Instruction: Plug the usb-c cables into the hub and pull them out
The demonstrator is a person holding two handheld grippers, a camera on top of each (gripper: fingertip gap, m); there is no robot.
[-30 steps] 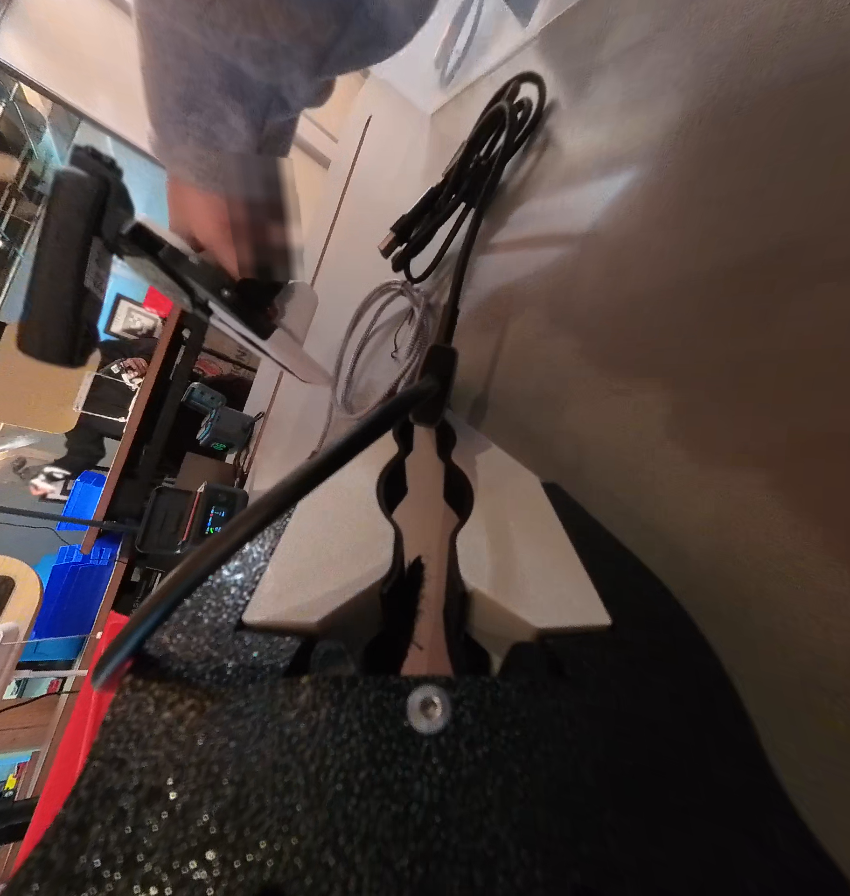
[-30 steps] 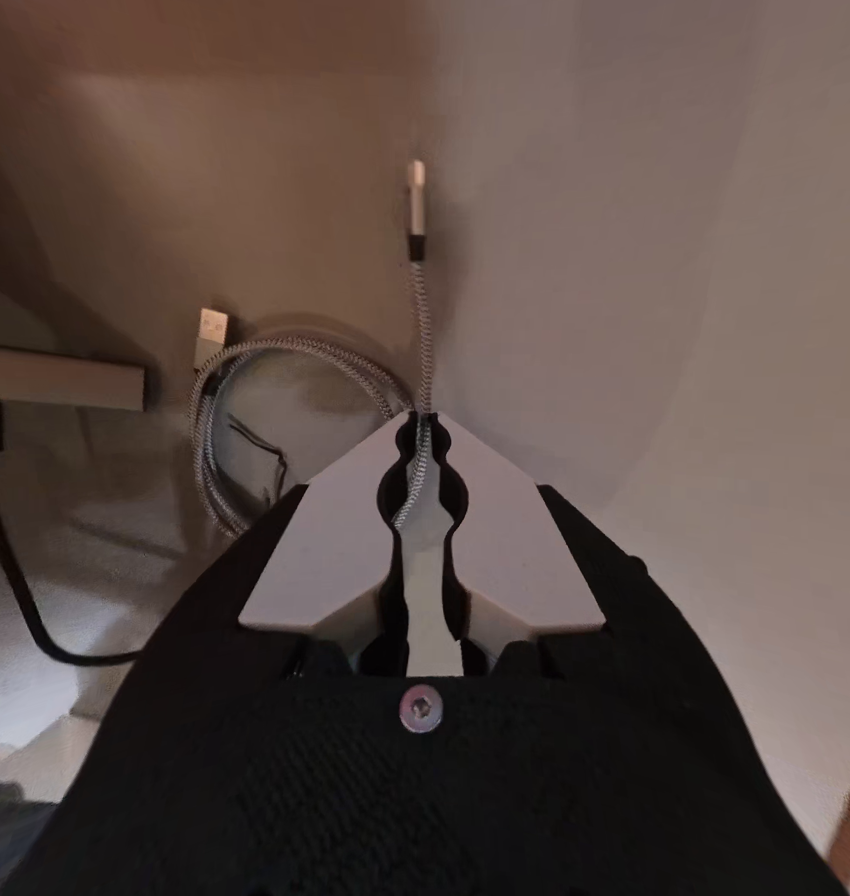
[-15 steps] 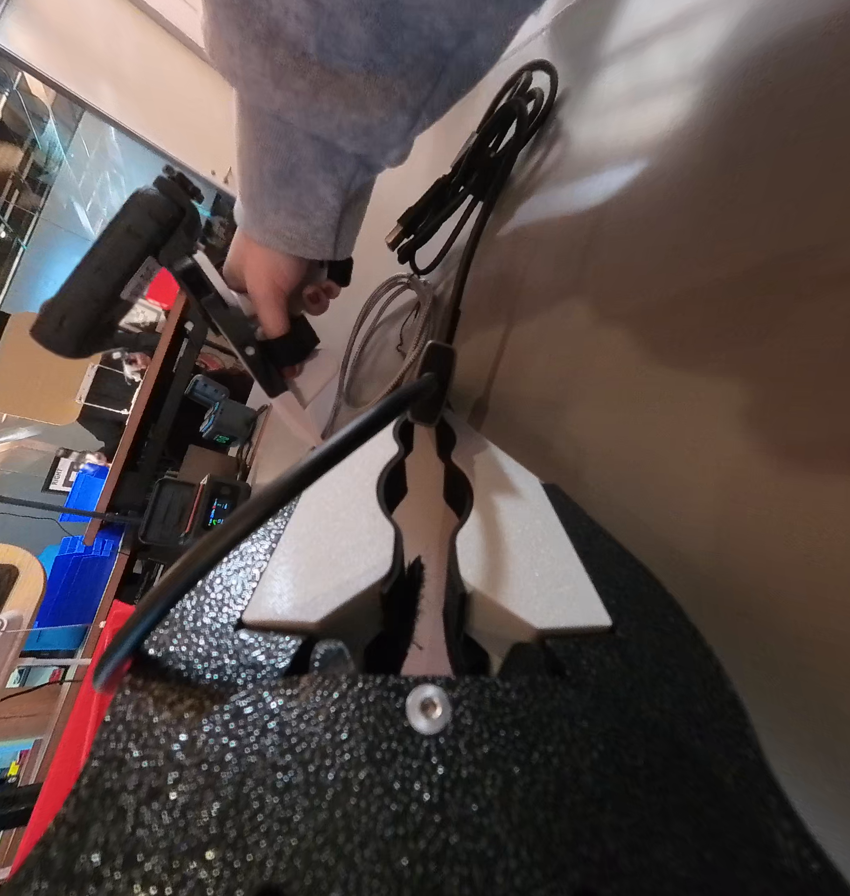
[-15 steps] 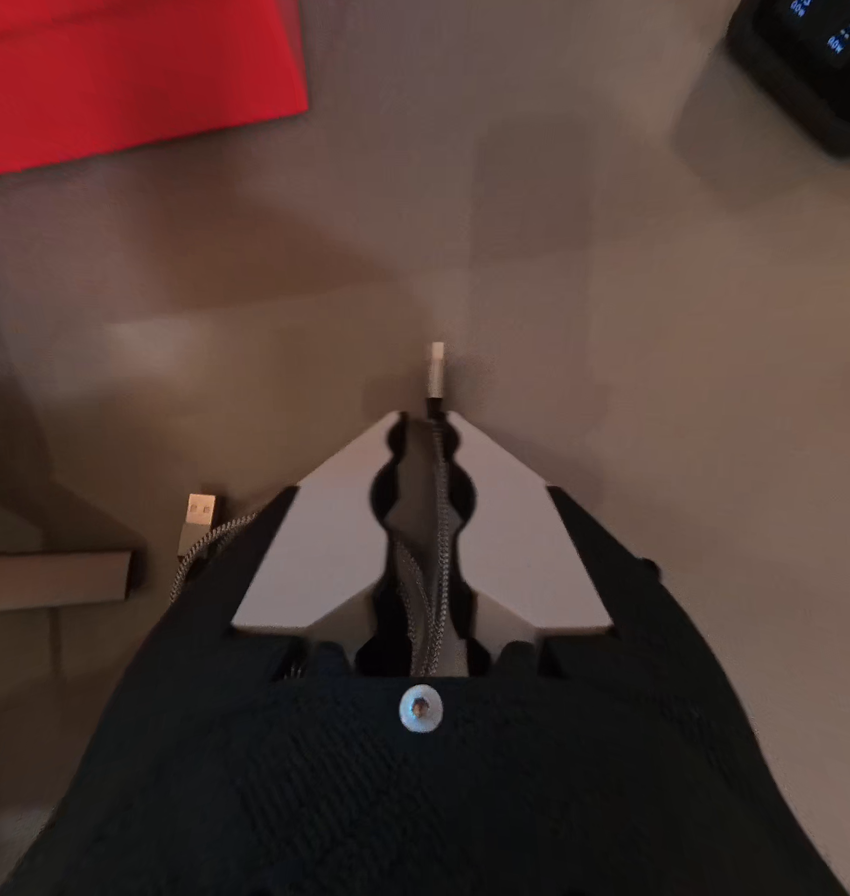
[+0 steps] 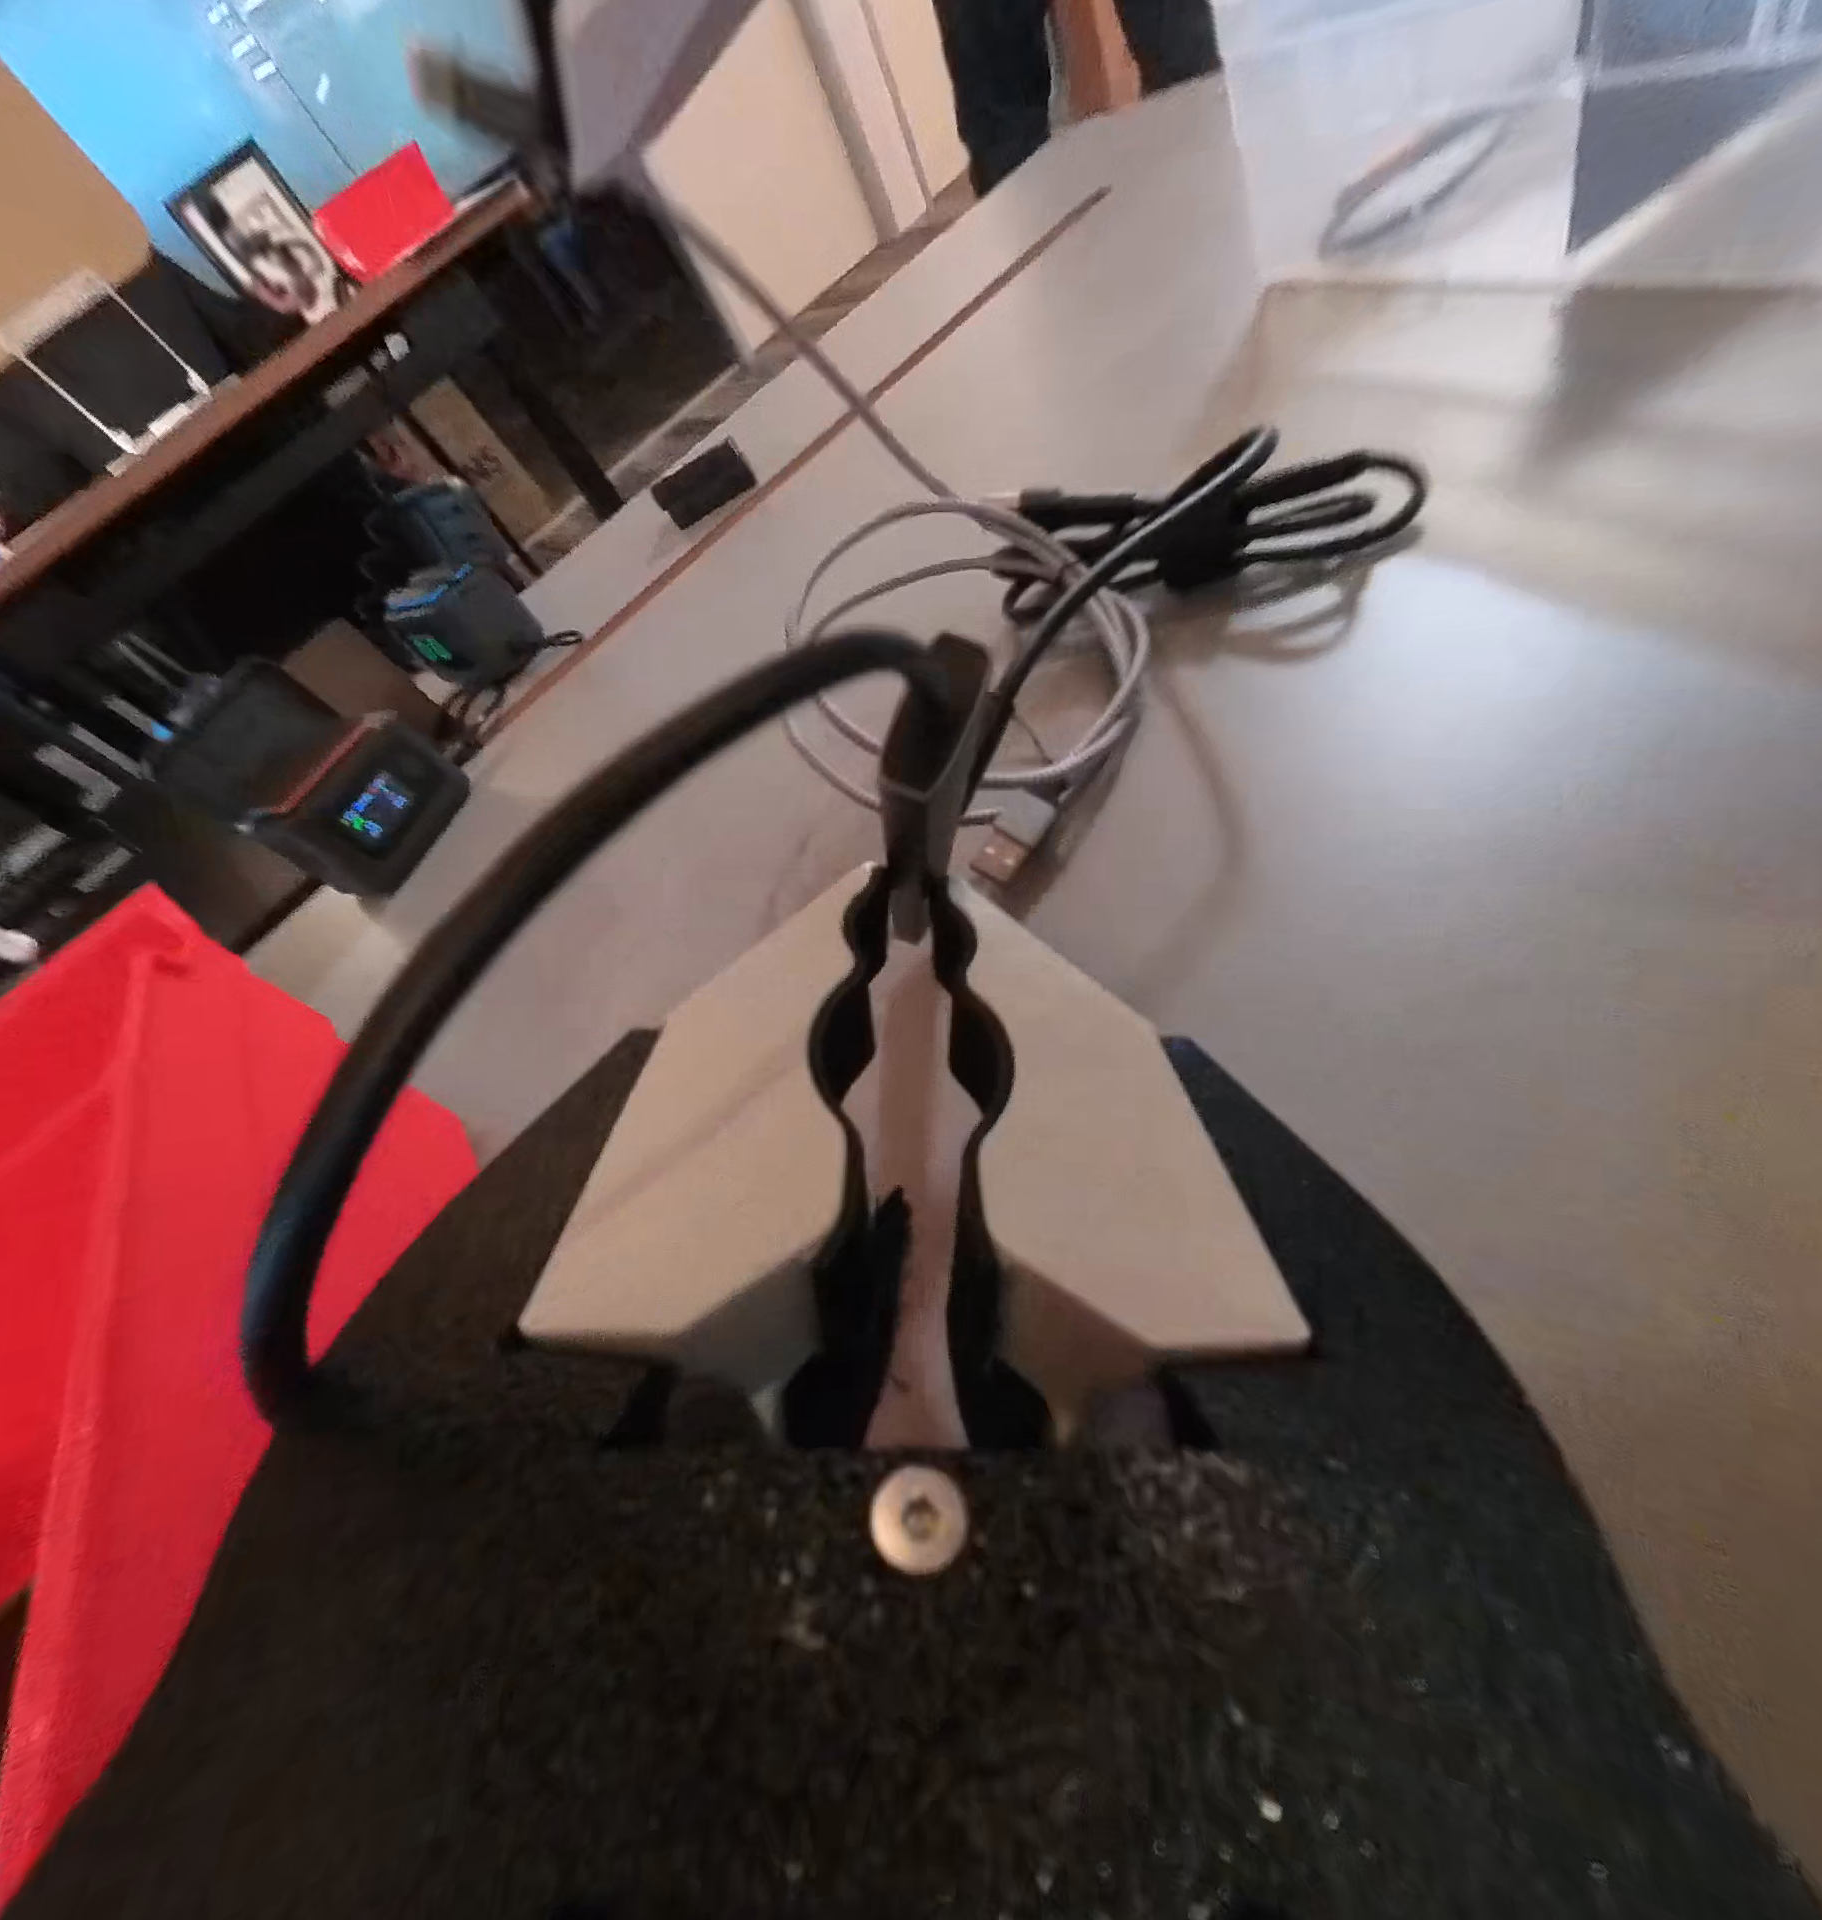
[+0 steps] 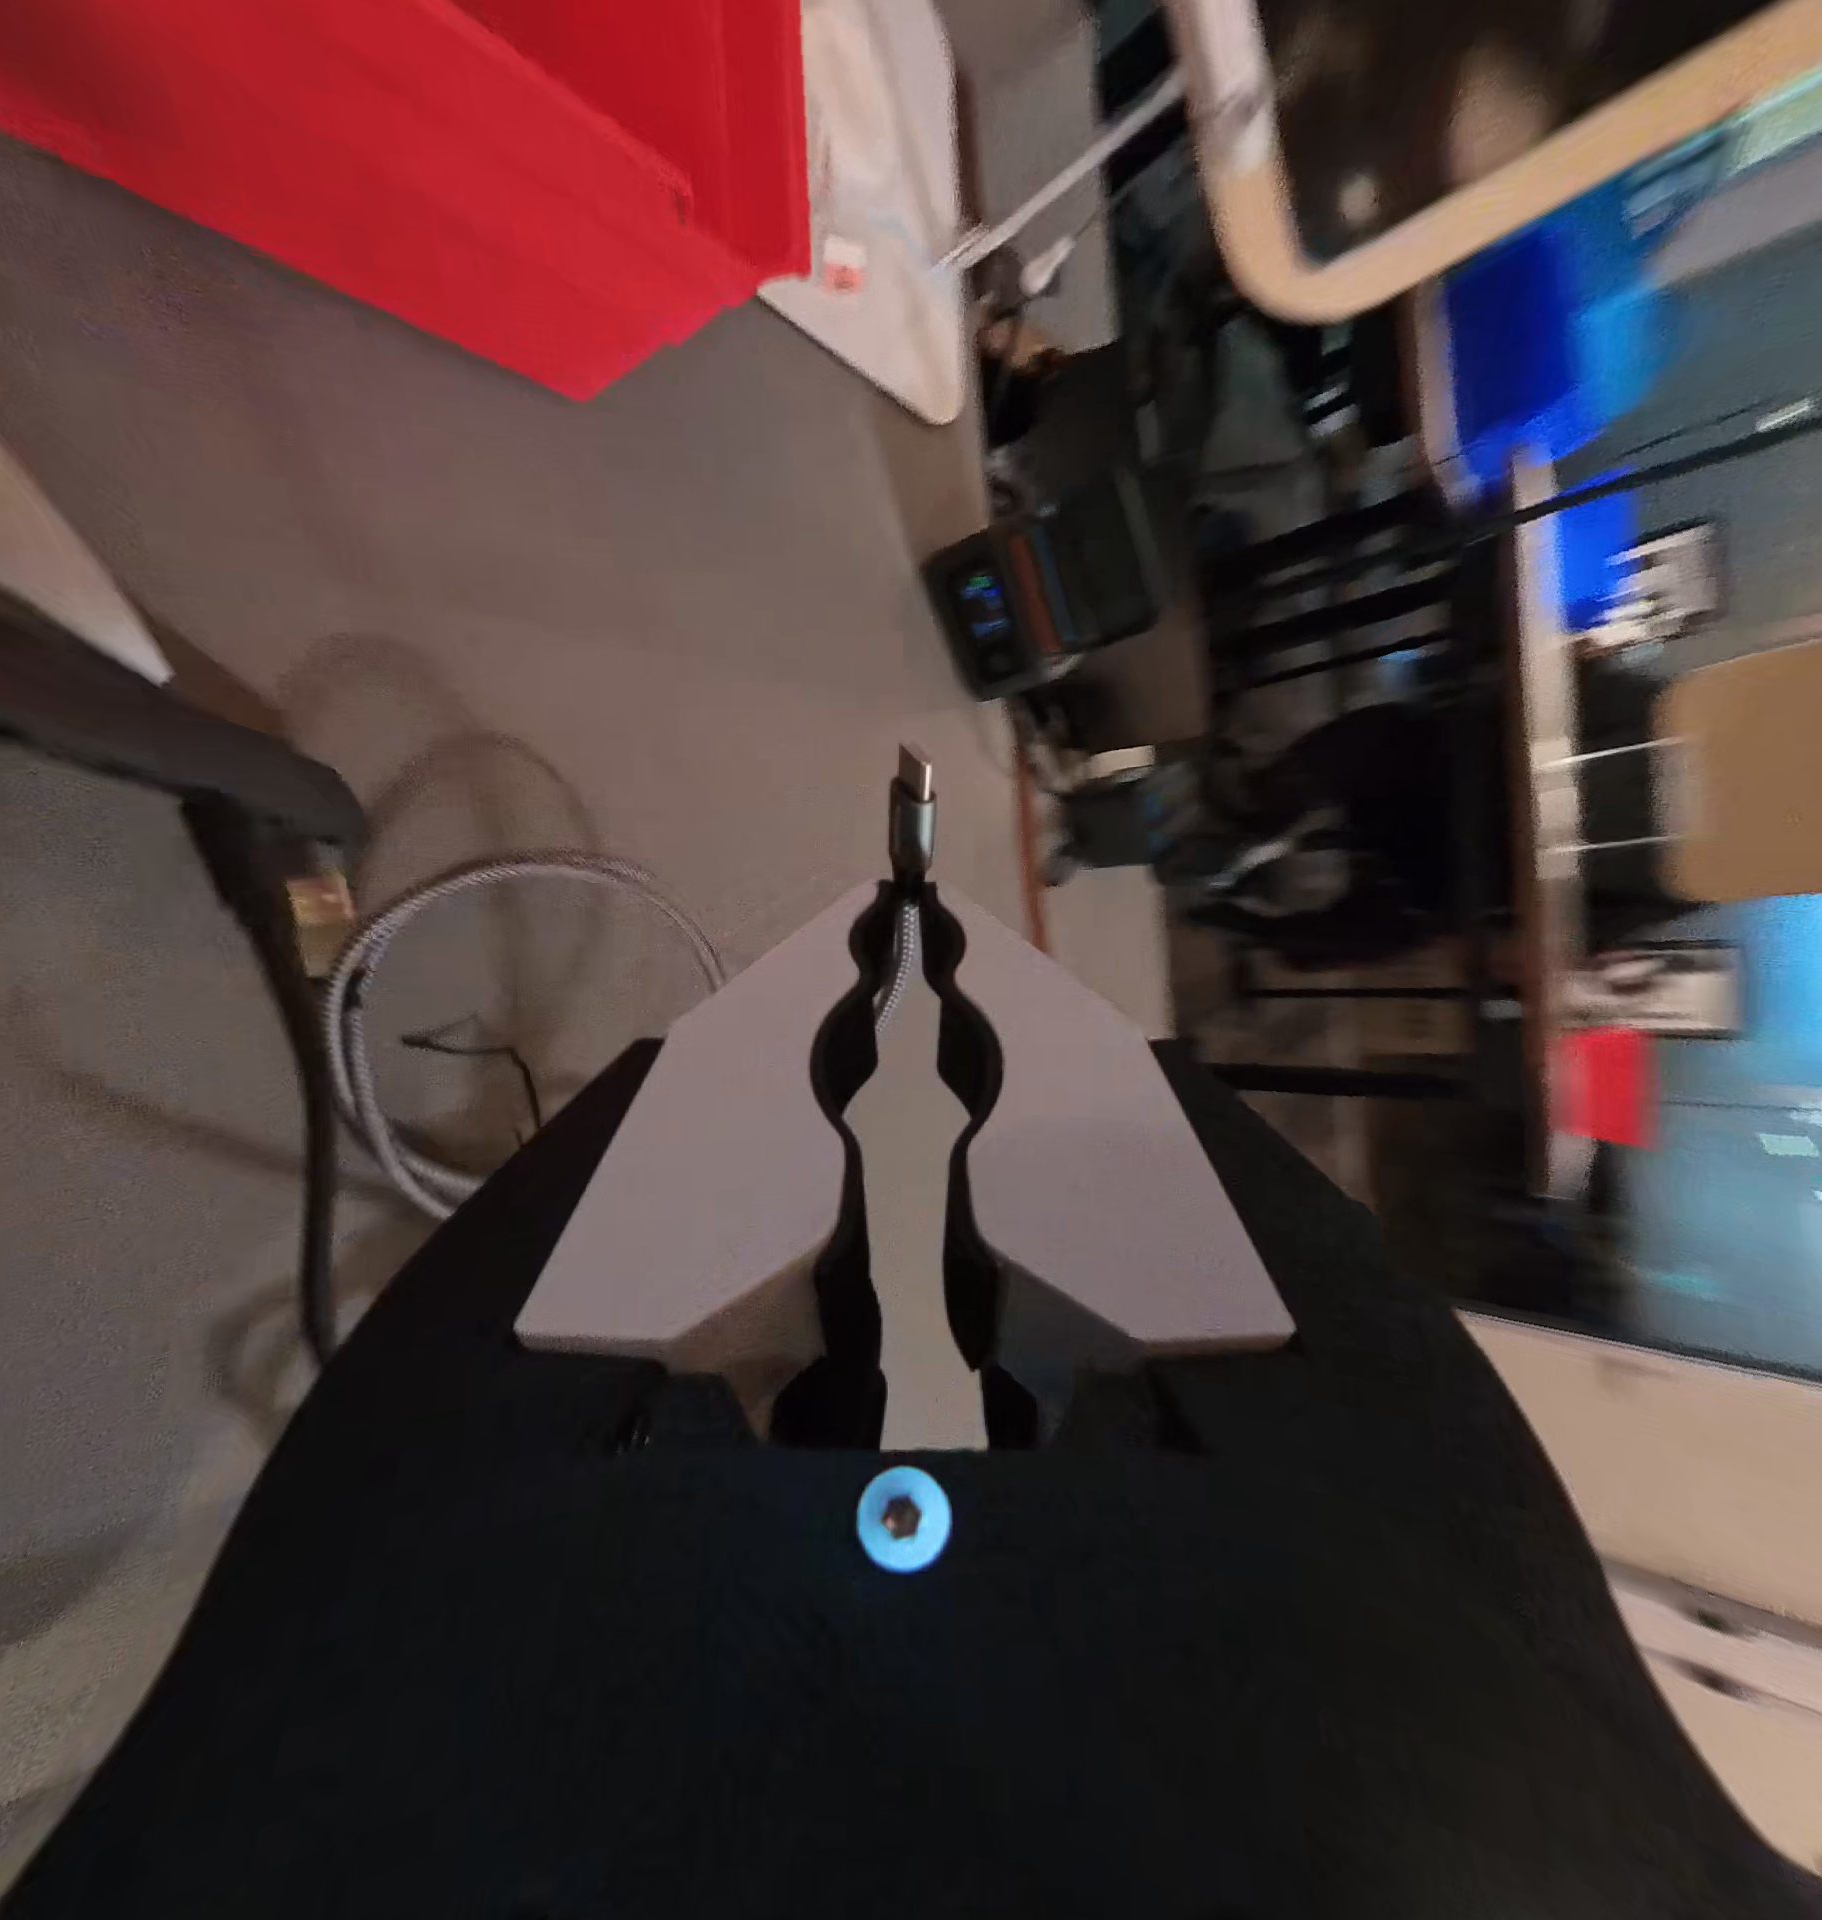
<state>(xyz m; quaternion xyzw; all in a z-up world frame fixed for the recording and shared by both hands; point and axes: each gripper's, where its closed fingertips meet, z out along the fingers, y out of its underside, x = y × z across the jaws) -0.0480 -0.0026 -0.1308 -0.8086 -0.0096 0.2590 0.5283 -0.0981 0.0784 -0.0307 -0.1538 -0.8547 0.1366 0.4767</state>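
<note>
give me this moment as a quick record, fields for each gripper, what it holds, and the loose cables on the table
left gripper: shut on the dark flat hub, which has a thick black lead arching to the left
right gripper: shut on the grey braided cable, its metal usb-c plug pointing forward, in the air
plug in hub: not yet
loose cables: coiled grey braided loop and bundled black cable on the pale table

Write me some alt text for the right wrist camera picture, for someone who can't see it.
The right gripper is shut on a braided grey cable, whose USB-C plug sticks out past the tips, up off the grey table. The rest of the cable lies coiled at left, a red box beyond; the background is blurred.
</note>
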